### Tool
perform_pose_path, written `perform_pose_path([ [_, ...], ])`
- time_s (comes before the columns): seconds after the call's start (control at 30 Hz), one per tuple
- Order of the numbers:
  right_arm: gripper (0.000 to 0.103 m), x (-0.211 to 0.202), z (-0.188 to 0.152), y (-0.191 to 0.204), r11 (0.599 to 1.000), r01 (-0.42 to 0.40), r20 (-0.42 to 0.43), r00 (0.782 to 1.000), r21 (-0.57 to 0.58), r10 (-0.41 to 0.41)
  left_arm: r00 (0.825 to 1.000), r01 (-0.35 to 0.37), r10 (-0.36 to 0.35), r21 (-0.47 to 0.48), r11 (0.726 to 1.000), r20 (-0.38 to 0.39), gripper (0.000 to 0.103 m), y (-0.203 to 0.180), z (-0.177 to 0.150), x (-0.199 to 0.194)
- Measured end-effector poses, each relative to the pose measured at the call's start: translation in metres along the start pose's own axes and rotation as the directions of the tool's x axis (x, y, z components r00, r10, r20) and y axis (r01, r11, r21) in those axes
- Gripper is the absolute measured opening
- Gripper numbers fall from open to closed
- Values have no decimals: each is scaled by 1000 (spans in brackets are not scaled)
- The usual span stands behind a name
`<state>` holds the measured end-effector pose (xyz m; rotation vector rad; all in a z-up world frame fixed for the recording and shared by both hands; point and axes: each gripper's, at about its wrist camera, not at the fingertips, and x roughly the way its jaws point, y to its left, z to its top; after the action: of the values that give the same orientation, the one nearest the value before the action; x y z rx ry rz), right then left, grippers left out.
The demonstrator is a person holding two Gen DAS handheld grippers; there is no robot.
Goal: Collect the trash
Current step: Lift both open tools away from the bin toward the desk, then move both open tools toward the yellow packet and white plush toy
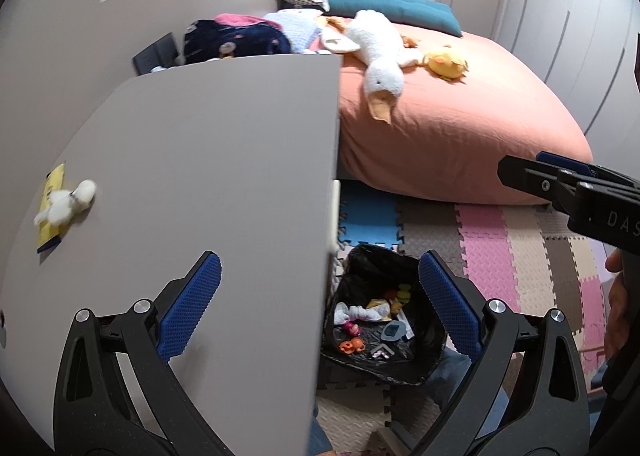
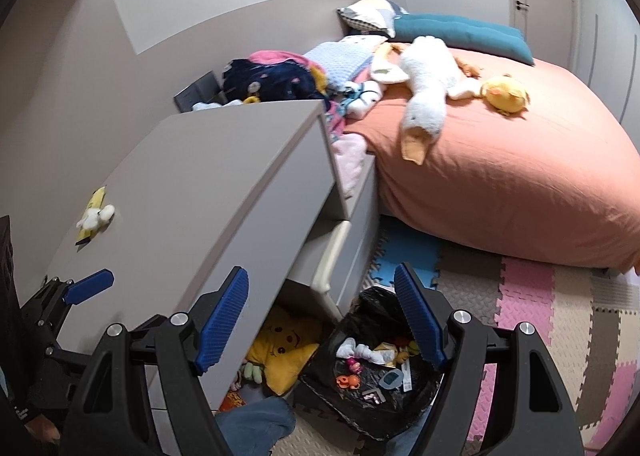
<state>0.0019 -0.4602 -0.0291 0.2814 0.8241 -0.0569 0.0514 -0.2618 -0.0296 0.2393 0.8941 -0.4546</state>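
Below my two grippers, both spread wide and holding nothing: left gripper [image 1: 320, 304], right gripper [image 2: 322, 314]. One black trash bag [image 2: 360, 412], open on the floor. Ahead-left on the dresser [image 1: 200, 176]: one yellow wrapper [image 1: 50, 212], one white tissue wad [image 1: 66, 204].

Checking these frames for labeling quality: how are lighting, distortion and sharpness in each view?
Left wrist: even indoor light, strong fisheye bending of the dresser top, dark vignette corners, trash bag sharp. Right wrist: same soft light, curved bed, no glare, small white crumpled item slightly soft.
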Motion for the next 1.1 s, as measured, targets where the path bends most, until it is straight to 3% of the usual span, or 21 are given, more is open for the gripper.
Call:
perform_pose_path([
  [0.5, 76, 26, 15, 79, 985, -117, -22, 993, -123, 116, 997, -78, 79, -125, 989, 3, 96, 80, -11, -9],
  [1.1, 76, 70, 24, 181, 937, -218, -111, 975, -273, 195, 982, -188, 191, -277, 942, -16, 96, 177, -33, -24],
])
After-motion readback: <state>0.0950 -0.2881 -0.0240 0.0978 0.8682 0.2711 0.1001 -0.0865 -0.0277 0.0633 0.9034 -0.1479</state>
